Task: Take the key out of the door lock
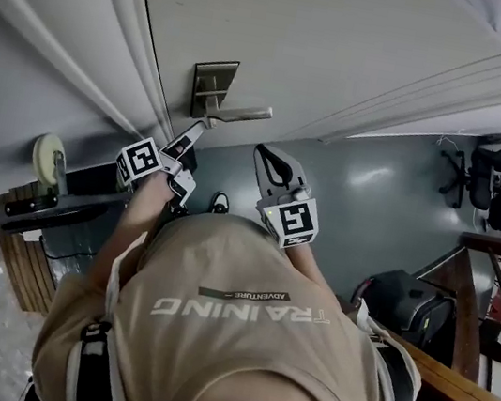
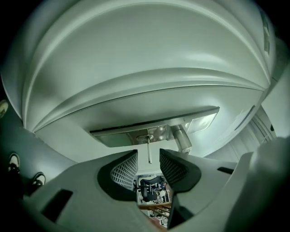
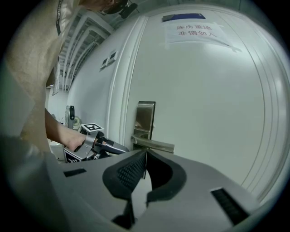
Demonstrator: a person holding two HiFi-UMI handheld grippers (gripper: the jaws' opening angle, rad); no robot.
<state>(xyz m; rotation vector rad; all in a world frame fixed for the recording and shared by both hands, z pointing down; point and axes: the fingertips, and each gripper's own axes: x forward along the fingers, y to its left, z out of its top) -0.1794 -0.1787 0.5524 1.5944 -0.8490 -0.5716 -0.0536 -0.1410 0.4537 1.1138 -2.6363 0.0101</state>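
A brushed-metal lock plate [image 1: 213,84] with a lever handle [image 1: 241,113] sits on the white door [image 1: 353,41]. In the left gripper view a thin key [image 2: 149,146] sticks out of the keyhole in the lock plate [image 2: 136,133]. Its free end reaches between the open jaws of my left gripper [image 2: 148,156], and the ribbed pads [image 2: 127,170] stand apart from it on both sides. In the head view the left gripper [image 1: 195,133] points at the lock just under the handle. My right gripper [image 3: 145,156] is shut and empty, held back from the handle [image 3: 154,145].
A paper notice [image 3: 195,31] hangs high on the door. A cart with a wheel [image 1: 47,159] stands at the left. A black bag [image 1: 409,307] and a wooden railing [image 1: 493,283] are at the right, with office chairs [image 1: 487,177] further off.
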